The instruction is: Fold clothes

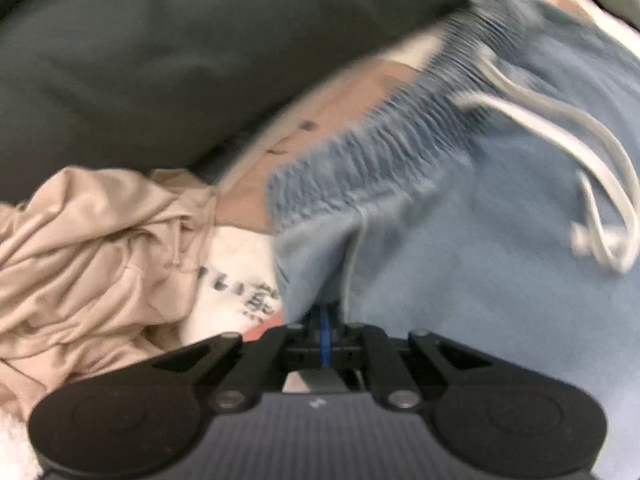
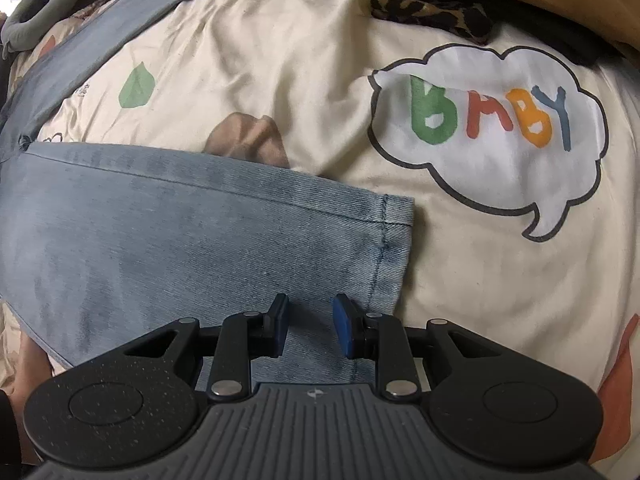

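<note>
A pair of light blue denim trousers [image 1: 460,240] is spread over a cream printed bedsheet [image 2: 248,56]. Only in the left wrist view is the gathered elastic waistband [image 1: 392,136] shown, running from 8 to 1 o'clock, with a white drawstring [image 1: 560,140] lying at 3 o'clock. A pinch of the fabric below the waistband is clamped between the closed jaws of the left gripper [image 1: 326,312]. Only in the right wrist view is a hemmed trouser leg [image 2: 200,240] seen, its hem [image 2: 394,240] pointing to 3 o'clock. The right gripper [image 2: 310,326] is held over this leg with its blue pads [image 2: 344,330] parted and no fabric pinched between them. A crumpled beige garment [image 1: 92,248] lies at 9 o'clock in the left view, beneath a dark grey pillow [image 1: 180,60]. A "BABY" speech bubble [image 2: 492,132] is printed at 2 o'clock in the right view, with leopard-print cloth [image 2: 432,12] at 1 o'clock
</note>
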### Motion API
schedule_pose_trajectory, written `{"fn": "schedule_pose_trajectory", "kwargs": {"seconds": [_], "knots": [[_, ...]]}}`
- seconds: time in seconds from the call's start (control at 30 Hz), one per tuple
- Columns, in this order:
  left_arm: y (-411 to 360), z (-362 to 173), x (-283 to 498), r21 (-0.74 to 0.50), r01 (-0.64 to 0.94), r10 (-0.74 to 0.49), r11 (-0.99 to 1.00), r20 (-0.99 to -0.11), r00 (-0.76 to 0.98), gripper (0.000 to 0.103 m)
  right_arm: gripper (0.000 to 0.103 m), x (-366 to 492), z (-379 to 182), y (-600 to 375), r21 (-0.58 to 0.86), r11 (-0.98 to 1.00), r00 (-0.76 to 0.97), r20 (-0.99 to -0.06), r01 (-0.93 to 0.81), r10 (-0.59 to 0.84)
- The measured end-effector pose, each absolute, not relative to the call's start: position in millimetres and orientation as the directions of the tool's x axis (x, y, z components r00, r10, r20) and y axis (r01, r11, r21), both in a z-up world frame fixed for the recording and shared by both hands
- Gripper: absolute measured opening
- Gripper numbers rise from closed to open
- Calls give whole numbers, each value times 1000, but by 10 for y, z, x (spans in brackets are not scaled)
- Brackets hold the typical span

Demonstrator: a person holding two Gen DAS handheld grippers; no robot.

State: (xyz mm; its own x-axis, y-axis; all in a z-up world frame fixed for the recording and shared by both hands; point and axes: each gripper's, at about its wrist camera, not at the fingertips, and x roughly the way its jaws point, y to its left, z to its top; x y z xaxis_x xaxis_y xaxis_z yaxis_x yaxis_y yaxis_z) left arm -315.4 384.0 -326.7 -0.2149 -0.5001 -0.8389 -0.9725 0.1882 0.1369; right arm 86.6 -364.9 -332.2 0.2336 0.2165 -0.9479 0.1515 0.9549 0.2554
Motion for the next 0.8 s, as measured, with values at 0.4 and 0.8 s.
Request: {"fn": "schedule_pose_trajectory", "kwargs": {"seconds": [0.4,0.8], "knots": [[4171,-2824,-2796,59,-983,-499,173,-855,-139,9,31,907,-3170,-3659,292,948,279,-928,127,248],[4544,-3262,-1938,-97,-984,-433,151,-901,22,29,31,987,-3357,-3651,261,956,246,-943,135,223]]}}
